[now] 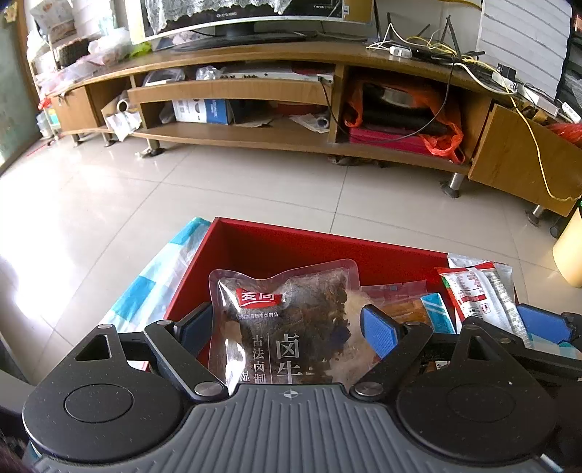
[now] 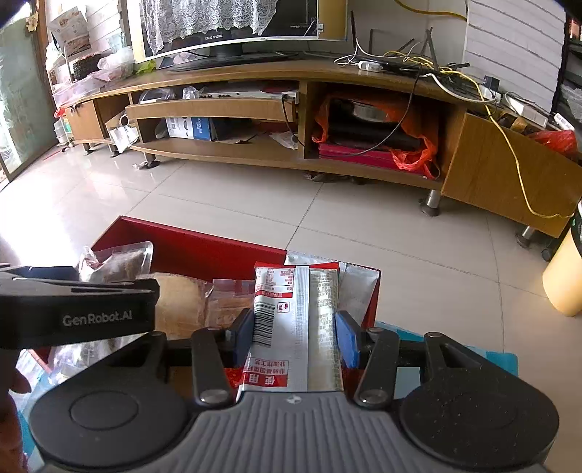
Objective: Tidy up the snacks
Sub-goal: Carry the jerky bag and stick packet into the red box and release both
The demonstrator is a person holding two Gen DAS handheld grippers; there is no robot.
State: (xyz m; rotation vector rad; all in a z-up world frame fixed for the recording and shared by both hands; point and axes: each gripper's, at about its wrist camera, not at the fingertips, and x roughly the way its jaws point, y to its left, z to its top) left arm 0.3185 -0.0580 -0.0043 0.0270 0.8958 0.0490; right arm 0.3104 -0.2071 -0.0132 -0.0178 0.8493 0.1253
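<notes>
A meat pouch [image 1: 287,320] stood in the box [image 1: 254,243] at lower centre; a sachet [image 1: 480,294] lay lower right, the cabinet [image 1: 254,91] across the top.

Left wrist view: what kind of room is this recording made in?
Most likely a home living room: a long wooden TV stand carries a television draped with lace, tangled router cables lie on top, and the floor is glossy tile.

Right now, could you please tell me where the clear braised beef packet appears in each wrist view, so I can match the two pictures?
Left wrist view: the braised beef packet fills the lower centre, between the left gripper fingers, over the red box.
Right wrist view: the same packet shows at left of centre, partly hidden behind the other gripper's black body.
Shared landmark: the red box's far wall, with the wooden TV stand behind.
</notes>
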